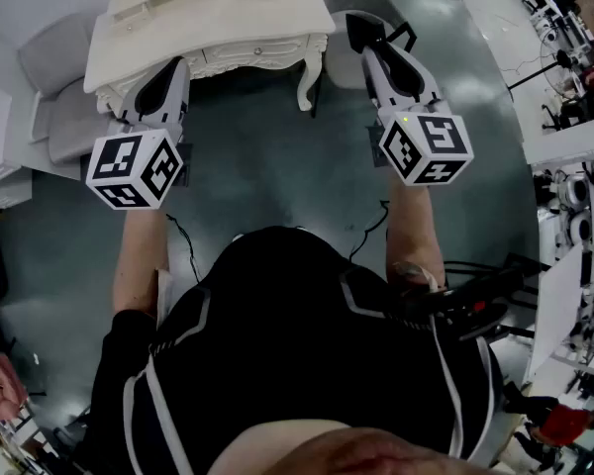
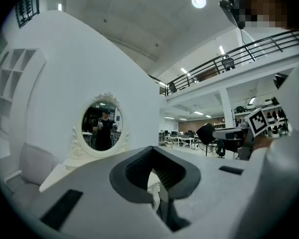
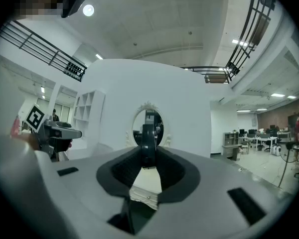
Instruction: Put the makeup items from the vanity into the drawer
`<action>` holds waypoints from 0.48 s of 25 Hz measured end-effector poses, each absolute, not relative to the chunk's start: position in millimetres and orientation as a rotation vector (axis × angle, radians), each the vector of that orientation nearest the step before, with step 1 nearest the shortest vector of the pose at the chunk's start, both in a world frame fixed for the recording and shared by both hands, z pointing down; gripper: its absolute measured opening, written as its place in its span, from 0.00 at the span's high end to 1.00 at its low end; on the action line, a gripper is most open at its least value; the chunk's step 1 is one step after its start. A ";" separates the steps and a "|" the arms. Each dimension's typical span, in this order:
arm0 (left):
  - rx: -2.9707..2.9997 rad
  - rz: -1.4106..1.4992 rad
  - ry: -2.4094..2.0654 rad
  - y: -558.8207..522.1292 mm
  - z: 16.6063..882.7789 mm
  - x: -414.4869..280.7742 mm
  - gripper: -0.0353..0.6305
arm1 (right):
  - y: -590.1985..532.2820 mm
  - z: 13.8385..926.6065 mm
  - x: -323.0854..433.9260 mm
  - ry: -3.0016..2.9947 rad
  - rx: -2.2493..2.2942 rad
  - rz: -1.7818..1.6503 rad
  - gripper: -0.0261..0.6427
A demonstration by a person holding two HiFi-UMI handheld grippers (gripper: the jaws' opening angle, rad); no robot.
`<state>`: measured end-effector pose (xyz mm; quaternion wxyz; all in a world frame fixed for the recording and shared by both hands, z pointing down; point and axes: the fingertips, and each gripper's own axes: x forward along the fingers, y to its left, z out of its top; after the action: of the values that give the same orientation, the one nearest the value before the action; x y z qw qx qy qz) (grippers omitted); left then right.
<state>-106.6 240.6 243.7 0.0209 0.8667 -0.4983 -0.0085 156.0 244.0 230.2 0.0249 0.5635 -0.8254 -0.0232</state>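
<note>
Head view showed the task seemingly unstarted: the drawer (image 1: 257,52) of the bench (image 1: 277,20) shut, right gripper (image 1: 371,26) fingers nearly together and empty, left gripper (image 1: 166,75) fingers' state impossible to tell.

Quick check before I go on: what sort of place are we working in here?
Apparently a large lab or workshop hall with a staged bedroom corner: a white vanity with an oval mirror against a white backdrop wall, rows of desks beyond, and a railed mezzanine overhead.
</note>
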 end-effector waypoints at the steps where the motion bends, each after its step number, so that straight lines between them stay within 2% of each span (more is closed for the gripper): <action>1: 2.691 -0.028 -1.548 242.4 243.0 -107.4 0.94 | 245.5 230.4 156.0 -2.550 1.746 -0.069 0.82; 12: 2.733 -0.007 -1.546 257.6 236.6 -115.9 0.94 | 260.9 222.8 143.0 -2.597 1.753 -0.034 0.82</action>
<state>-115.9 257.6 236.6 0.0007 0.8704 -0.4923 -0.0023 143.0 260.9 222.8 0.0039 0.5595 -0.8288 -0.0108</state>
